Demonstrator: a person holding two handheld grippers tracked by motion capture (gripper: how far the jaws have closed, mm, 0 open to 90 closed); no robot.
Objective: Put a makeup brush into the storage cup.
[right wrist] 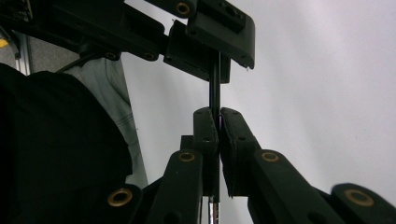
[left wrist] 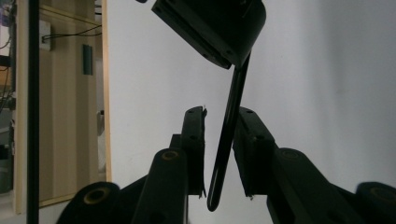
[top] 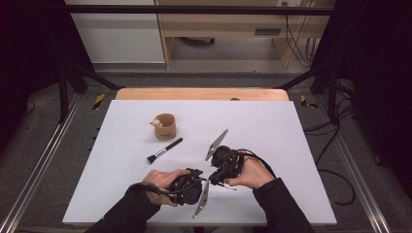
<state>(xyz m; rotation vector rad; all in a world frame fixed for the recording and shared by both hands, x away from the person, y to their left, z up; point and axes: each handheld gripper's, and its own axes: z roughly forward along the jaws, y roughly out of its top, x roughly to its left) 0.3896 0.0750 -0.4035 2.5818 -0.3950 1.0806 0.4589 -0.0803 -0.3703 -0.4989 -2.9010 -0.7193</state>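
No text, label, brand, number or sign can be read (anywhere in these views).

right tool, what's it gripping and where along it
The right tool is shut on a thin black stick, near its silver-banded end. The left tool's jaws flank the other end, not closed.
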